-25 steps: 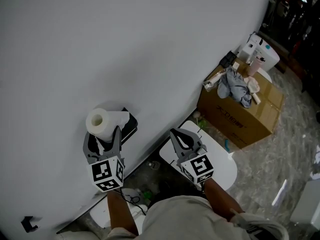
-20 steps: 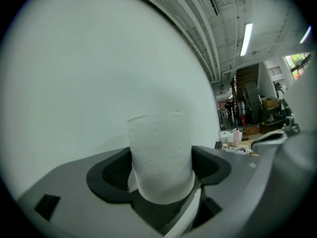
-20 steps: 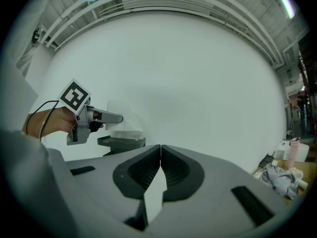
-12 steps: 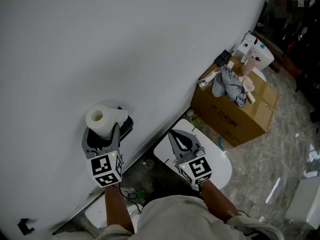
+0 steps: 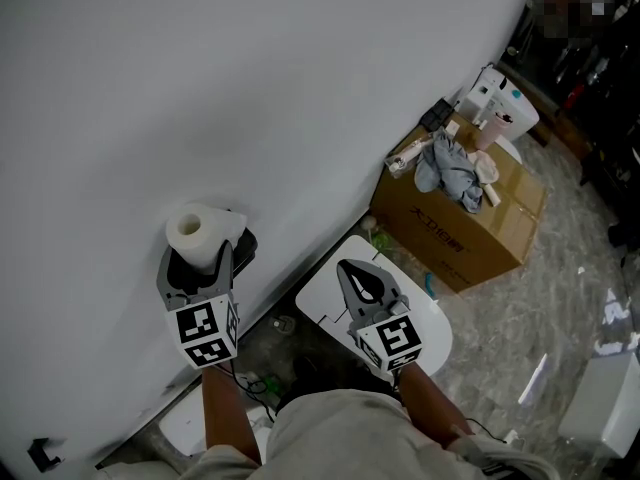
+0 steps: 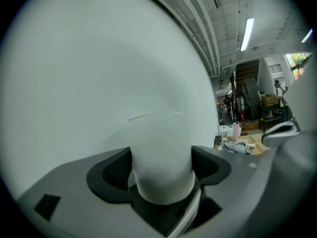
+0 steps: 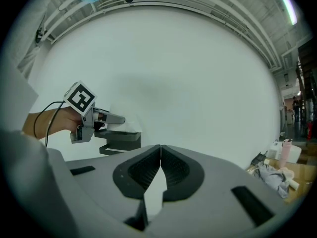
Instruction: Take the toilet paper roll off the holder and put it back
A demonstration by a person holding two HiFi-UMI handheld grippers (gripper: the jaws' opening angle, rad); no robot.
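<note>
A white toilet paper roll (image 5: 198, 236) stands upright on the black wall holder (image 5: 238, 255), its cardboard core facing up. My left gripper (image 5: 197, 266) is shut on the roll; in the left gripper view the roll (image 6: 161, 158) fills the gap between the two dark jaw pads. My right gripper (image 5: 366, 286) hangs apart to the right over a white stool, jaws pressed together with nothing in them. In the right gripper view the left gripper (image 7: 115, 119) and the holder (image 7: 120, 142) show against the white wall.
A white round stool (image 5: 433, 332) sits under my right gripper. A cardboard box (image 5: 455, 232) by the wall carries a grey cloth (image 5: 445, 172) and white items. The grey wall (image 5: 250, 88) is close ahead. Cables lie on the floor below the holder.
The view has shifted slightly, and both grippers sit a little lower left in the picture. The left gripper stays closed on the roll at the holder; the right stays shut.
</note>
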